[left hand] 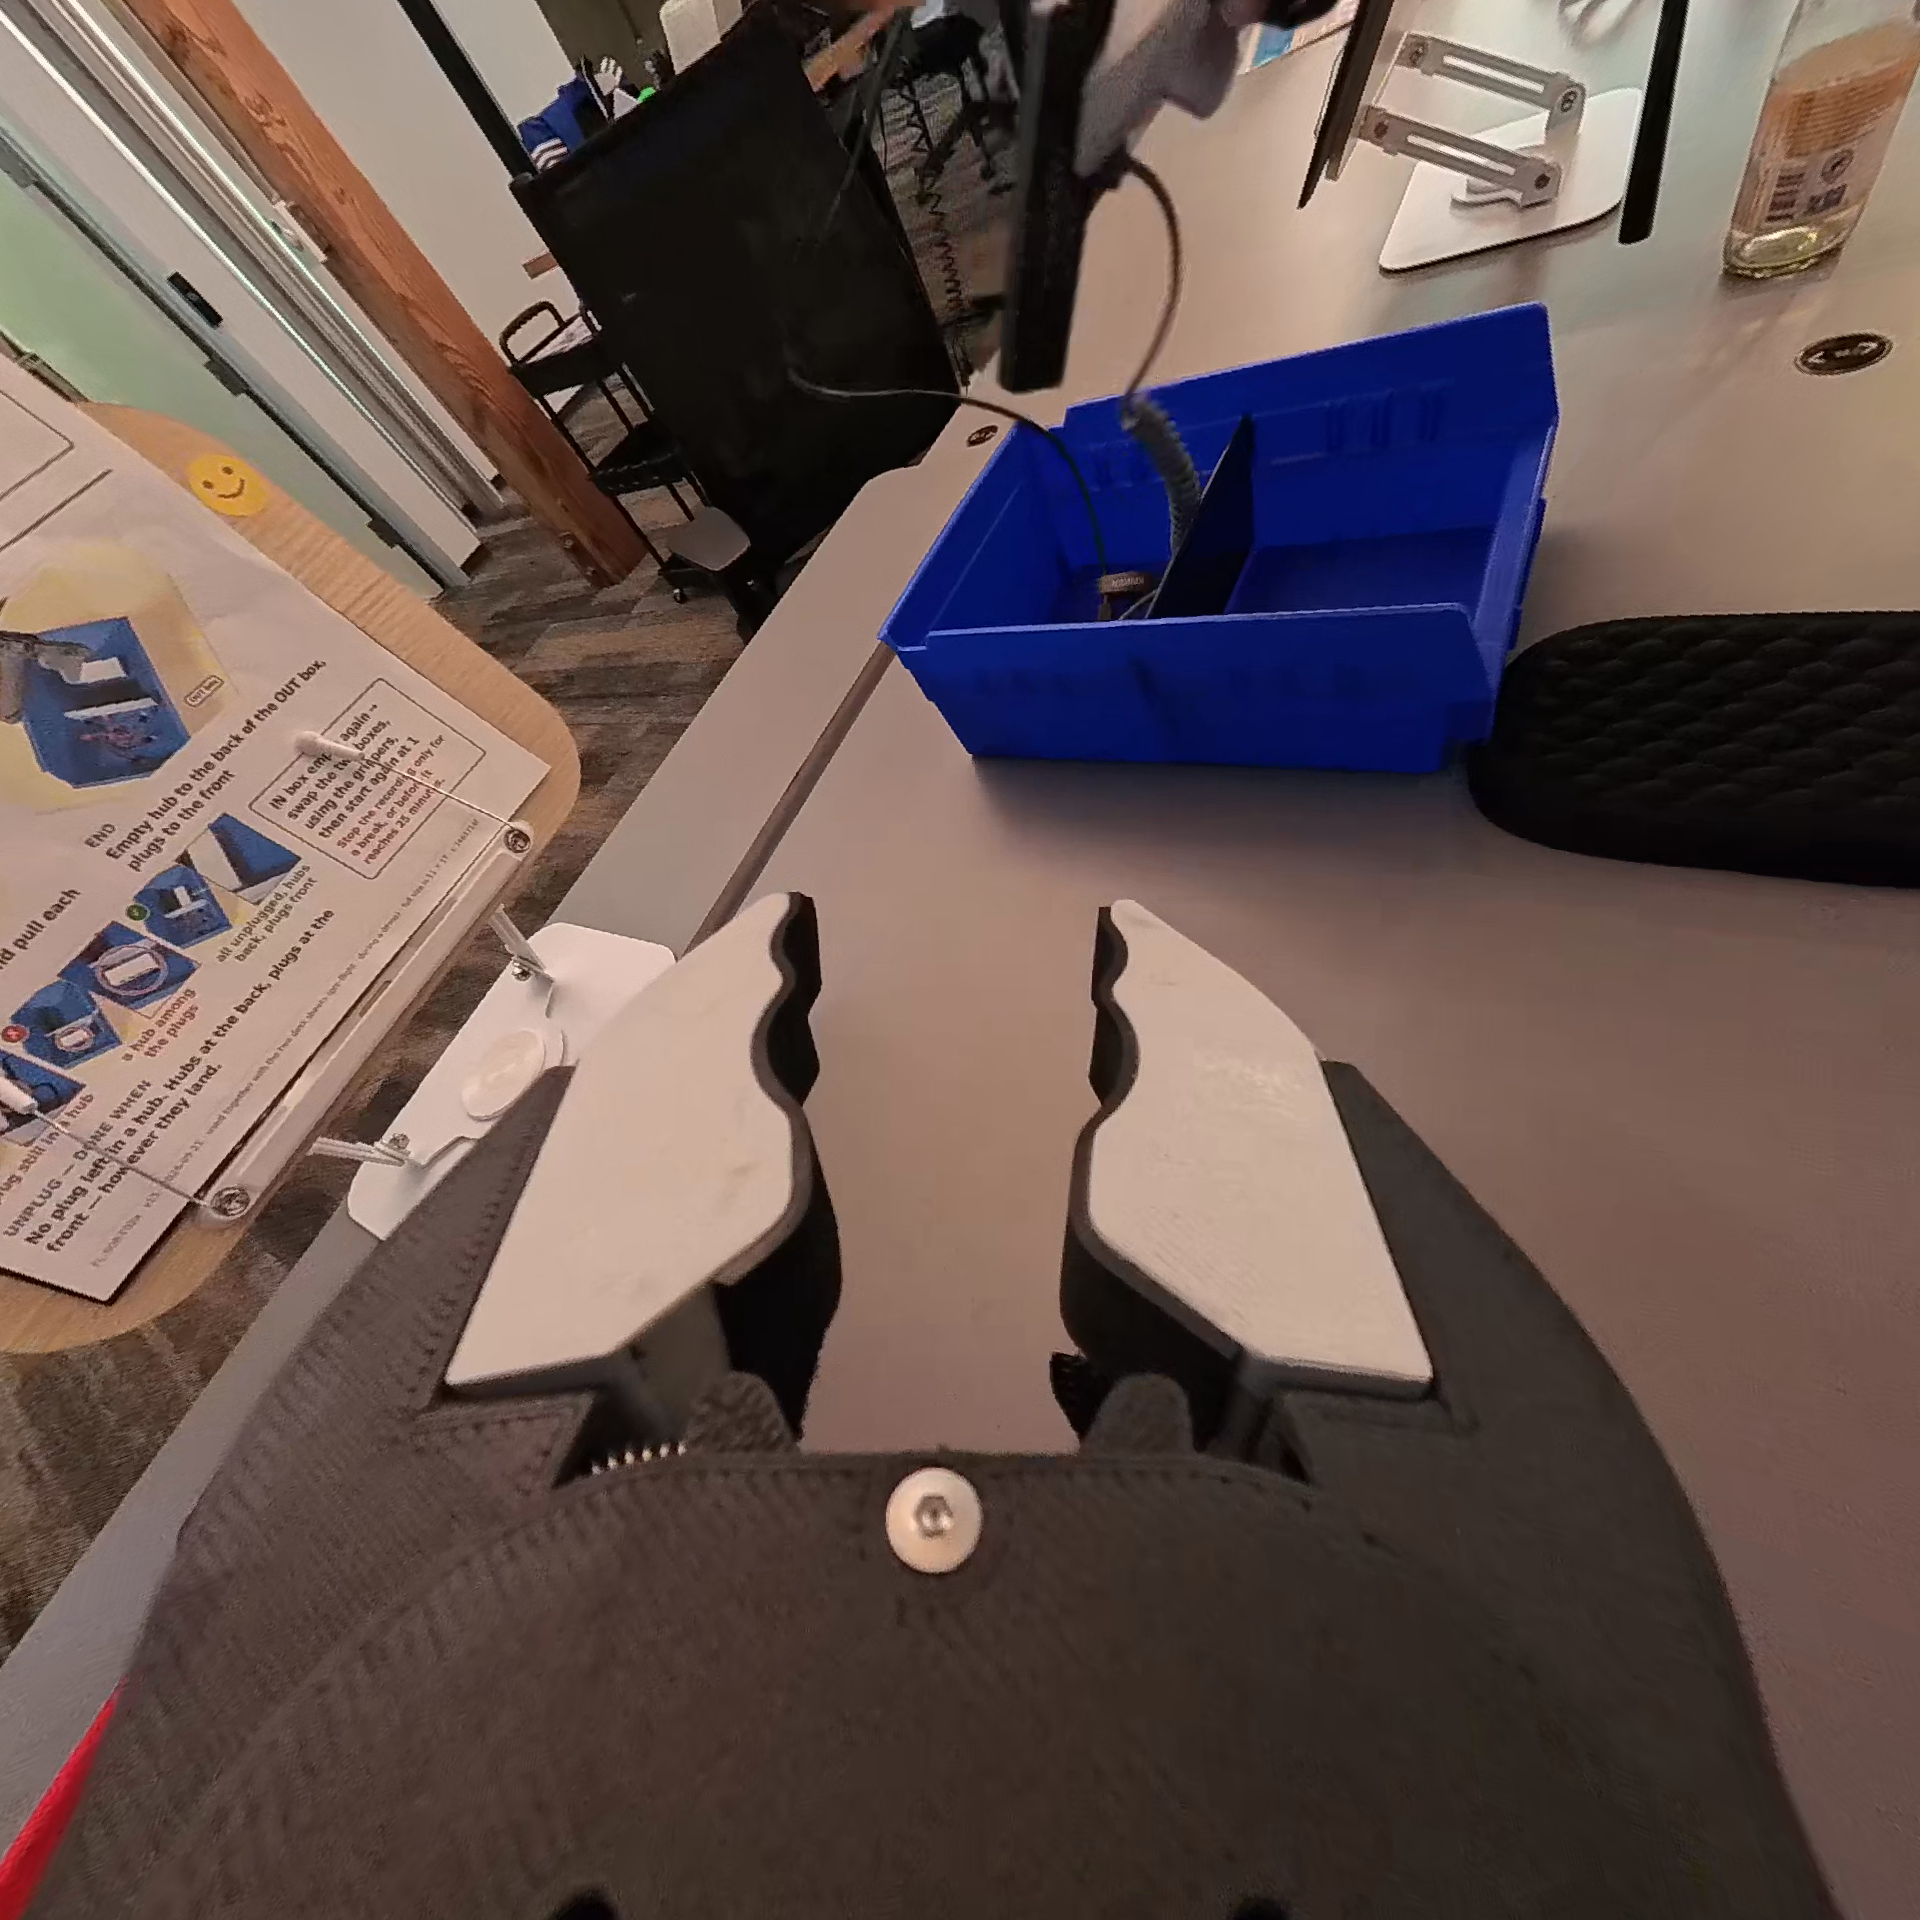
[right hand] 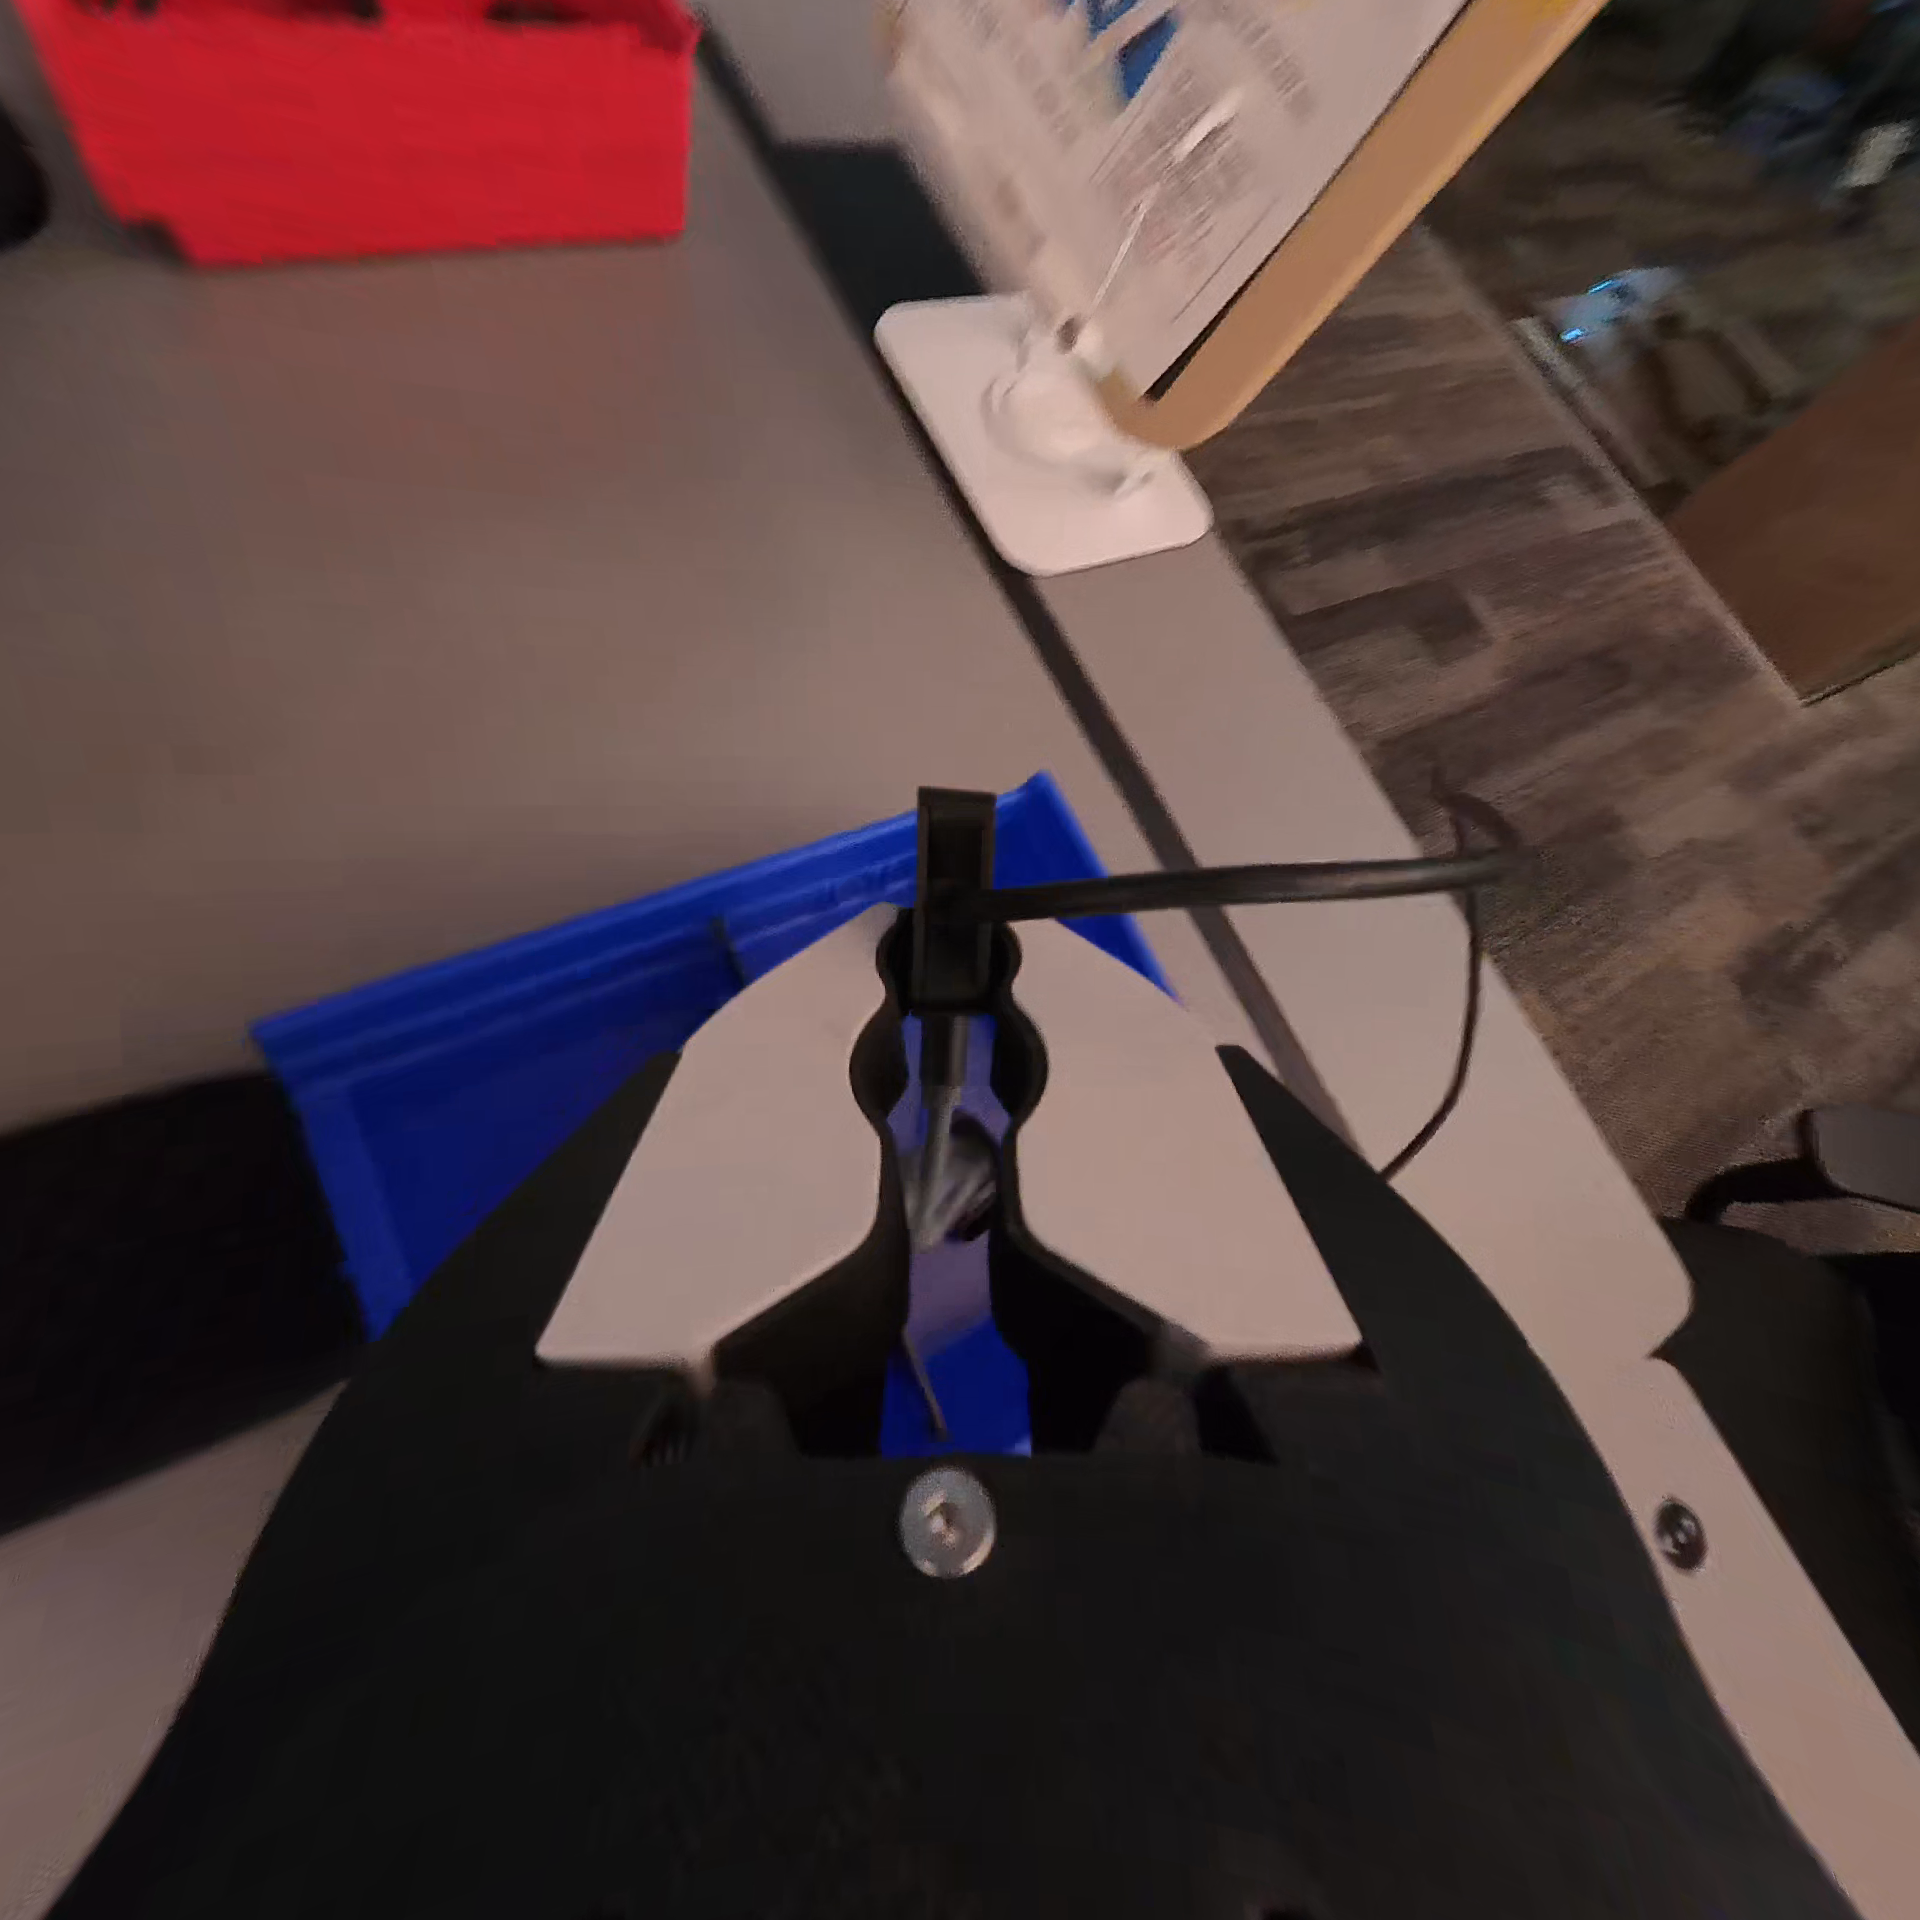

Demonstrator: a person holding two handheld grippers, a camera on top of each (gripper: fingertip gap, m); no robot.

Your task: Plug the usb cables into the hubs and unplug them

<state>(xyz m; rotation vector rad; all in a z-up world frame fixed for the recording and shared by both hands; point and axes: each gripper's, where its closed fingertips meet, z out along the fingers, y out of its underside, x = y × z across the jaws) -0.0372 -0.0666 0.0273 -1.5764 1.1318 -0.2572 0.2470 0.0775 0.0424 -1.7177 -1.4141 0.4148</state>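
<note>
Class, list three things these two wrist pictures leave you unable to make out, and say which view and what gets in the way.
1. Right wrist view: the blue bin, its inside covered by the right gripper.
2. Right wrist view: the black part it clamps, too blurred to name.
3. Left wrist view: the black cable, its lower end too small and dark behind the bin's front wall.

I think I work in an office: grey desk (left hand: 1299,1039), monitor stand (left hand: 1496,197), black office chair (left hand: 727,281), carpet floor (right hand: 1507,644).
</note>
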